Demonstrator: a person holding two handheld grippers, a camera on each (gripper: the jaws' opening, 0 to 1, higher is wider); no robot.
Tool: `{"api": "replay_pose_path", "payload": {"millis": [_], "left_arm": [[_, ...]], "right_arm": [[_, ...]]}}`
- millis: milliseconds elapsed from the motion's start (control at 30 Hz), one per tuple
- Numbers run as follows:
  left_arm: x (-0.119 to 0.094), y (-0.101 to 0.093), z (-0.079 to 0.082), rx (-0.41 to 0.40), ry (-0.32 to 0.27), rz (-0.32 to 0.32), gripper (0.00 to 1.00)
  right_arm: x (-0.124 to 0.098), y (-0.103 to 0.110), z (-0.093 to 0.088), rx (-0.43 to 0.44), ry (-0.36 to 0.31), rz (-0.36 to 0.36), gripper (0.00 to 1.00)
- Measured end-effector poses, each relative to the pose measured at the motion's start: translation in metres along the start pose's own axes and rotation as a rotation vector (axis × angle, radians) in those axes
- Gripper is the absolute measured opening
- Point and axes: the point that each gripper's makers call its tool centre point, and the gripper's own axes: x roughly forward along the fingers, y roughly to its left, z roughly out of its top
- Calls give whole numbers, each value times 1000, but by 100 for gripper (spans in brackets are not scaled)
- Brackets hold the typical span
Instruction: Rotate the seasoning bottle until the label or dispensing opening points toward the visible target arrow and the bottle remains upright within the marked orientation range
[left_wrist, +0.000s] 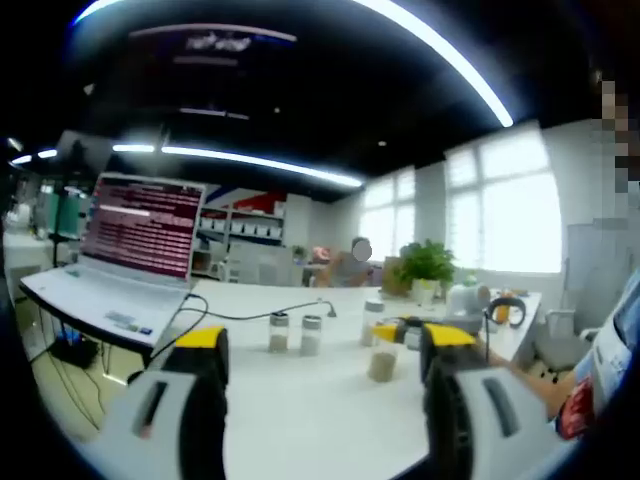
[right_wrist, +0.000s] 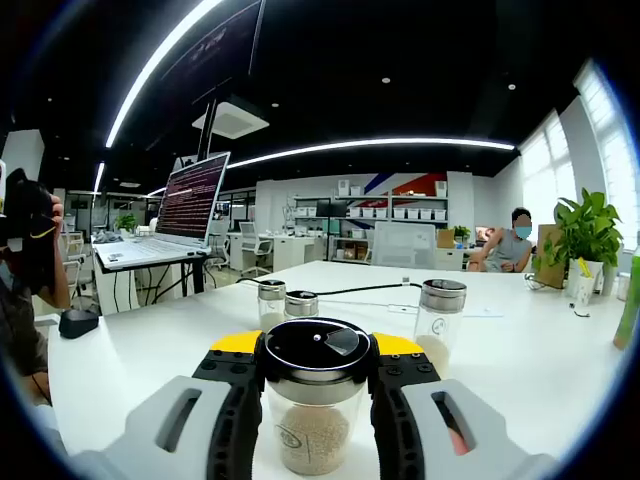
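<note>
My right gripper (right_wrist: 316, 388) is shut on a clear seasoning bottle (right_wrist: 313, 435) with beige granules and a black lid (right_wrist: 316, 346). The bottle stands upright between the jaws, just above the white table (right_wrist: 150, 350). Its lid has a flap set toward the right of the view. My left gripper (left_wrist: 324, 340) is open above the same table, with nothing between its yellow-tipped jaws. Ahead of it stands a bottle (left_wrist: 383, 358) with beige contents, with something yellow and black beside it.
Two small shakers (right_wrist: 271, 300) (right_wrist: 301, 303) and a taller jar (right_wrist: 440, 322) stand behind the held bottle, with a black cable (right_wrist: 370, 290) beyond. An open laptop (left_wrist: 140, 235) sits at the left. A potted plant (right_wrist: 585, 235) and a seated person (right_wrist: 510, 248) are at the right.
</note>
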Motion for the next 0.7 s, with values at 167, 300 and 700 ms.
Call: {"api": "replay_pose_path", "payload": {"millis": [167,300,700], "left_arm": [[0,-2,-1,-5,1,-7,83],[-1,-2,1,-7,-1,-8,83],[1,0,-3,-5,9,-3,83]], "right_arm": [[1,-1,0,0,2,-39,40],[0,-2,0,2,2,-49,40],[-8,-6,5,-27,-21,-57,45]]}}
